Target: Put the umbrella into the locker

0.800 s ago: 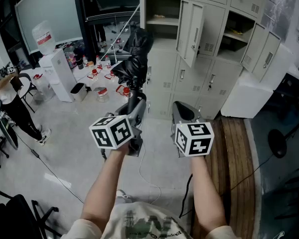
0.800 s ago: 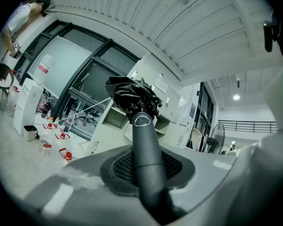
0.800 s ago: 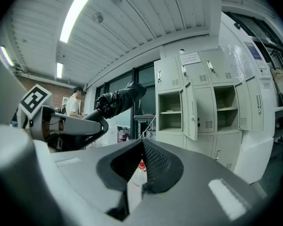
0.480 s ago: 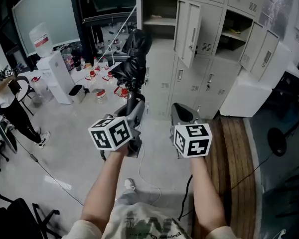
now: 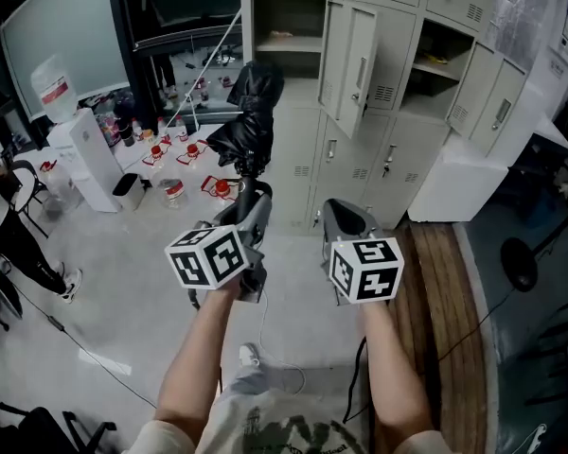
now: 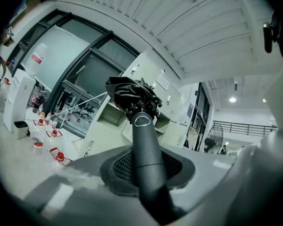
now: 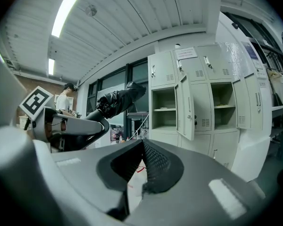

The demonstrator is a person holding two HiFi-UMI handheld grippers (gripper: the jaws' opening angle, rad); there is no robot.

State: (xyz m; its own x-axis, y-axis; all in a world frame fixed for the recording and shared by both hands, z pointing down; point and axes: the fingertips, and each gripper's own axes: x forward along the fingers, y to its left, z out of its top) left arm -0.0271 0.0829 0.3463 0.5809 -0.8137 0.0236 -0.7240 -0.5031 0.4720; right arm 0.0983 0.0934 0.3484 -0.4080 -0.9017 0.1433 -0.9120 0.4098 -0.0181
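A person's left gripper [image 5: 253, 200] is clamped on the dark, rounded handle [image 6: 146, 160] of a folded black umbrella [image 5: 250, 112]. Its jaws are only narrowly apart, with the handle pressed against the mesh pad. The umbrella's bunched canopy juts up and away toward a bank of pale metal lockers [image 5: 398, 149] on the far side of the room. The right gripper [image 5: 337, 214] hangs just beside it on the right, its jaws closed tip to tip on nothing.

The umbrella is outside the lockers and well apart from them. An open compartment [image 5: 282, 25] with a shelf stands far ahead, and its door [image 5: 349, 57] is swung out on the right side. A second open compartment [image 5: 434, 62] lies further right.

The step in hand looks like the carry to the locker. It would go best if the grip on the handle stays firm, since the canopy's weight sits far beyond the jaws and may make the umbrella droop or twist. The canopy end should probably lead into the left opening, entering left of the swung-out door and above the shelf lip. The free right gripper can steady the canopy or hold the door aside.
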